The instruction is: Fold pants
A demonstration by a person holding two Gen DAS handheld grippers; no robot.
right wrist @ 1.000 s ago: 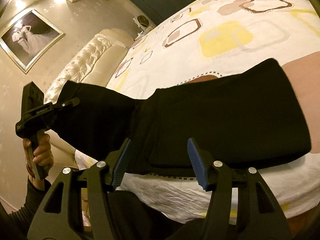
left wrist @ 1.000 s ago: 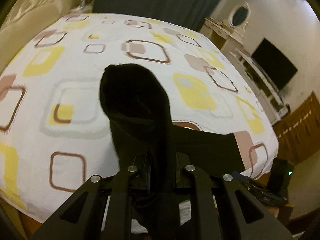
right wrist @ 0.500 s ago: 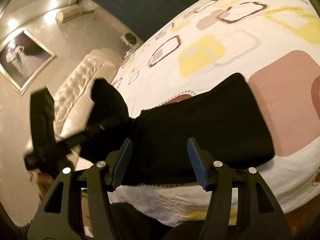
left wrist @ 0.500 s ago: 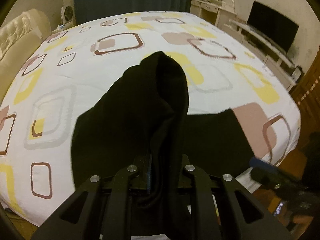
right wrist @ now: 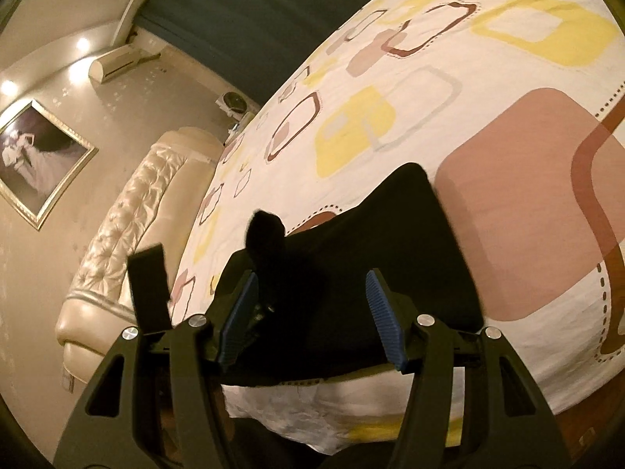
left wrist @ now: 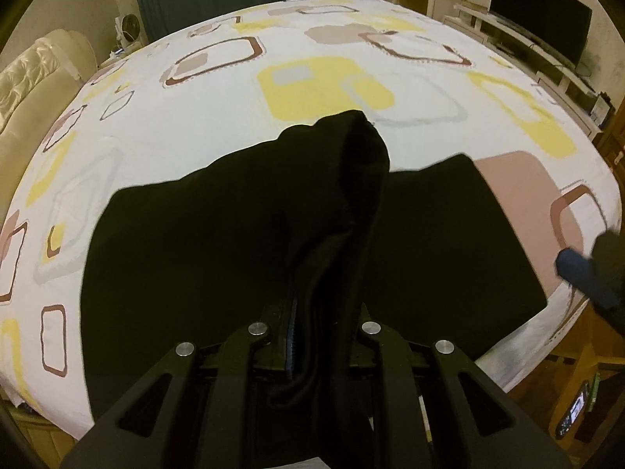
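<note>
Two tongs on the job, and only one has cloth: my left tongs are clamped tight on a bunched ridge of the black pants, which rise up from the pinch in a dark hump while the rest spreads flat over the near edge of the bed. My right tongs hang wide apart, blue pads showing on both sides, nothing between them, hovering just above the right-hand part of the pants near the mattress edge. Now the worries, as I judge it: that pinch looks like several layers gathered together, so if one layer slips out, the fold will land crooked or drop short. The near hem sits right at the bed's edge, and a pull toward me could drag the whole garment off the mattress. Black on black hides the seams, so lining up edges is guesswork, and my right tongs could bite the patterned sheet along with the cloth. As for writing: no brand, label or tag readable on the pants or tongs; the small lit screen at the lower right of the left view is too tiny to read.
</note>
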